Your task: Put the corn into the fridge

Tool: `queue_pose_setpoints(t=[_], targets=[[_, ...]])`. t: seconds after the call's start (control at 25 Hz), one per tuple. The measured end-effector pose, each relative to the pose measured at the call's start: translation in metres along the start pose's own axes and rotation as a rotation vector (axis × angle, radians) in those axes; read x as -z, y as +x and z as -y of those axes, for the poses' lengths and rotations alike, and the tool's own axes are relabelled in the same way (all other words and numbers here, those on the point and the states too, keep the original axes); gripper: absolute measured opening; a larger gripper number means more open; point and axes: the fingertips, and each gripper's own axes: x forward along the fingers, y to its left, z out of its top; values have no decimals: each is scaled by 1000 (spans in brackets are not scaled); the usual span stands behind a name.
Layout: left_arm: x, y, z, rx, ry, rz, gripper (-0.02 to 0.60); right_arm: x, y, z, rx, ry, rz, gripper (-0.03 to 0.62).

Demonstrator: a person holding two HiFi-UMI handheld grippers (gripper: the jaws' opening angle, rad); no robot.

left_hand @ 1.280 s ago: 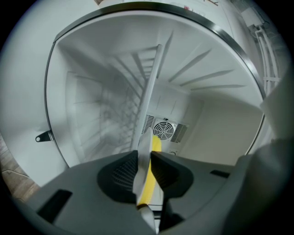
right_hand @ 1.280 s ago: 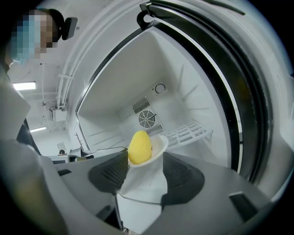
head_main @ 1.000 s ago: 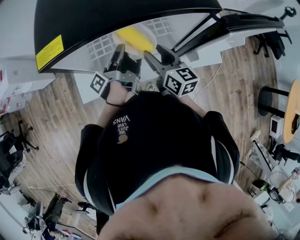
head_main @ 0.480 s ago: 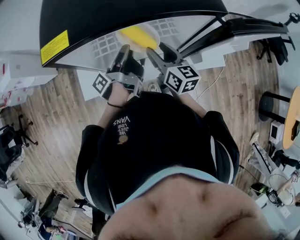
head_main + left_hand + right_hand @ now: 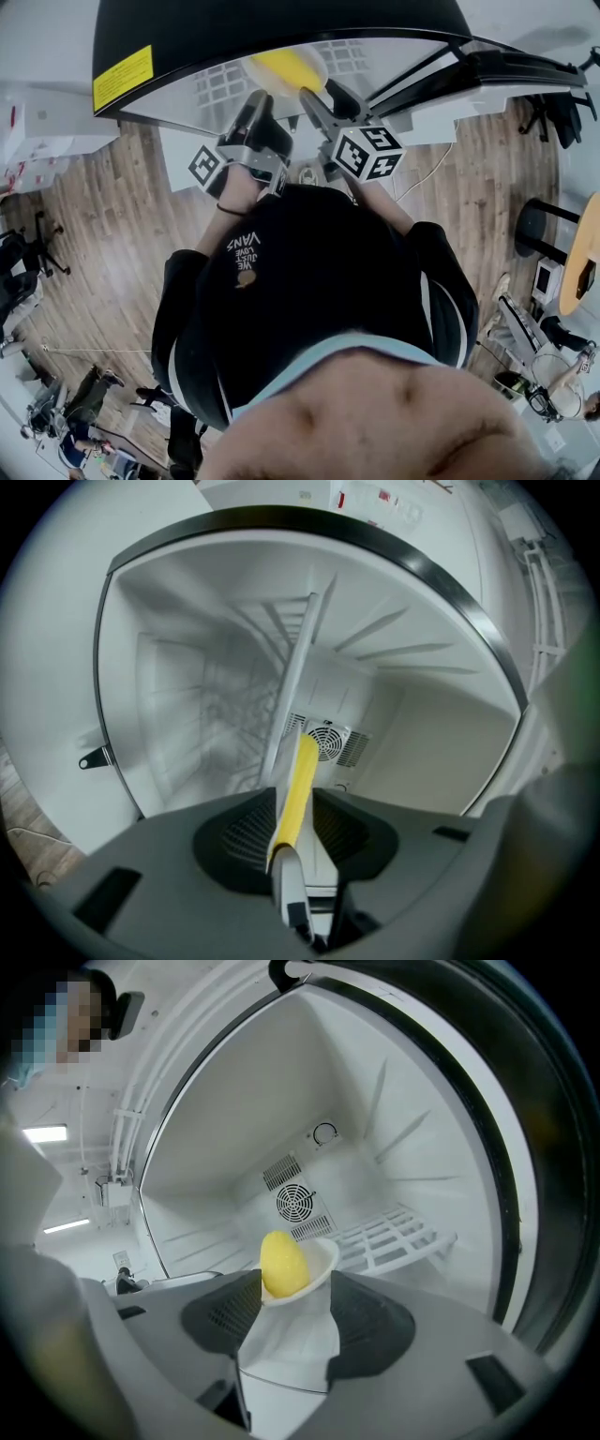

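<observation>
Corn [image 5: 283, 1263] on a plate [image 5: 323, 1252] at the fridge [image 5: 403, 1129] mouth — left gripper [image 5: 292, 832] and right gripper [image 5: 286, 1314] jaws clamp the plate; tilting could roll it off.

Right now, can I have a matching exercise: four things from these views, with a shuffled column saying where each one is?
1. corn
2. plate
3. fan vent
4. yellow label

A. on the back wall of the fridge
B. on the fridge's black outside
C. lying on the plate
D. between the jaws of the right gripper

Pairs: 1-C, 2-D, 3-A, 4-B.
</observation>
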Motion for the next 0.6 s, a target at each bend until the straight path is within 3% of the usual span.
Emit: queue_pose_setpoints(t=[0.6], targets=[[-11,-14,0,2,-1,62,101,-4,15,2,-14,-21,-22,233]])
